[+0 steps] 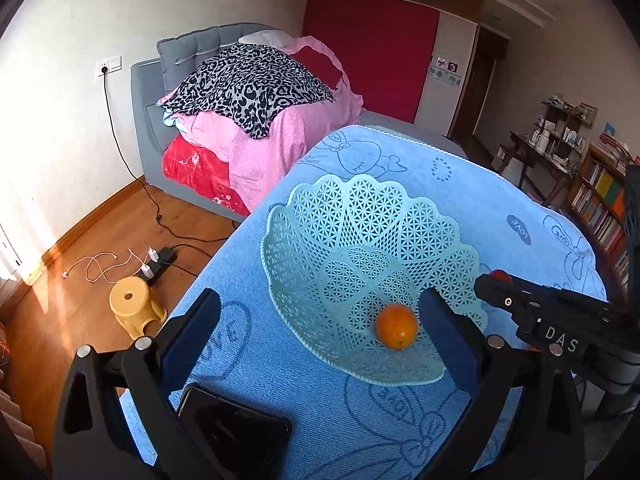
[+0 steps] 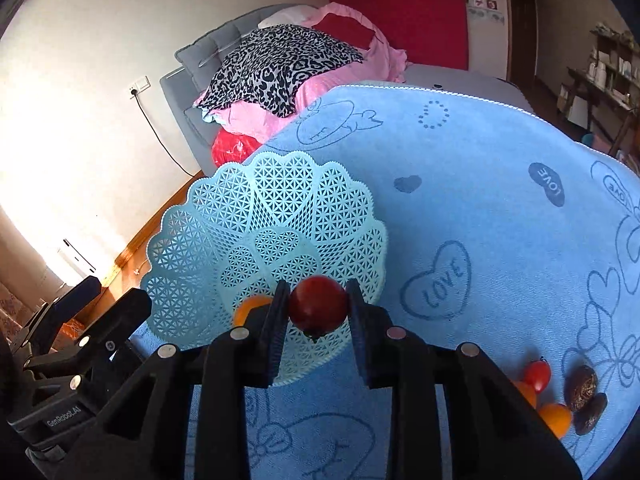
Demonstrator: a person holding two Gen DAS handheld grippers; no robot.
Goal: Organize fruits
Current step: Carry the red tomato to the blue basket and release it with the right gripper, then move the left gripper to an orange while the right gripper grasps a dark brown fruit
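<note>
Right hand-held gripper point(image 2: 318, 308) clamps a red fruit point(image 2: 318, 306) above the lattice basket point(image 2: 224, 216) holding an orange point(image 1: 396, 326); left hand-held gripper point(image 1: 320, 340) gapes empty

"love" is printed in hearts and ovals on the blue towel point(image 2: 500, 200); "das" is read on the right gripper point(image 1: 486, 280), "genrobot.ai" on the left gripper point(image 2: 116, 308).

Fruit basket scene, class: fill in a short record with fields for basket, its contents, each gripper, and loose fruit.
basket: mint lattice basket on blue towel
contents: one orange
right gripper: shut on red tomato, above basket's near rim
left gripper: open, empty
loose fruit: small tomato, orange fruits, two dark brown fruits on towel
</note>
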